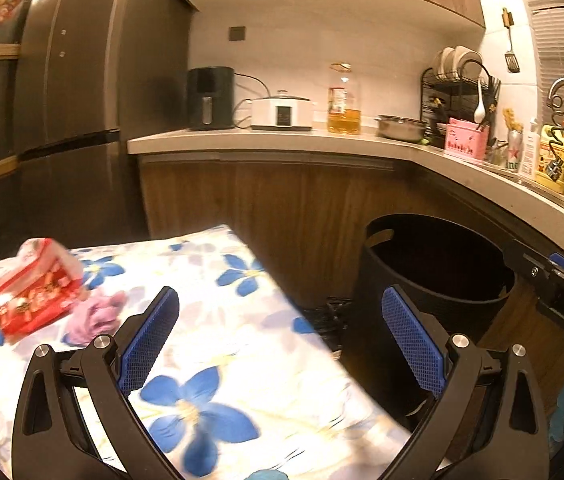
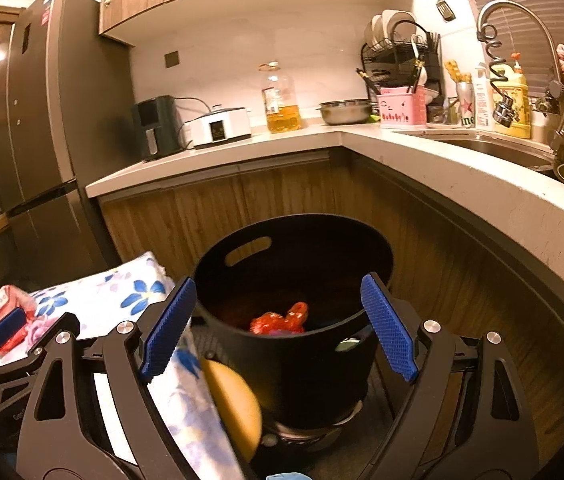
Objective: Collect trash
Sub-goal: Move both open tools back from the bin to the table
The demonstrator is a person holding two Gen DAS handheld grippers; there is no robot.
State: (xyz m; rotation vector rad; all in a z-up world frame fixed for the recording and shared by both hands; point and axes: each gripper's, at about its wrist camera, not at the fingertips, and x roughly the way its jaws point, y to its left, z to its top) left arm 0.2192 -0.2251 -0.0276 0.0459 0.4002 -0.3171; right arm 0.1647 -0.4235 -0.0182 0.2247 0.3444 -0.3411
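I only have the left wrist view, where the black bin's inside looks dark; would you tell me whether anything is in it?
Observer: Yes, crumpled red trash lies at the bottom of the black bin.
Operator: Thank you; is the right gripper holding anything?
Observer: No, the right gripper is open and empty, over the bin.
Operator: Is anything beside the bin?
Observer: A yellow round object sits between the bin and the floral cloth.

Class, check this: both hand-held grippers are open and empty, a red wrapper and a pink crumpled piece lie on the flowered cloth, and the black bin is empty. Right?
Not quite. The black bin is not empty: the right wrist view shows red crumpled trash inside. The rest stands.
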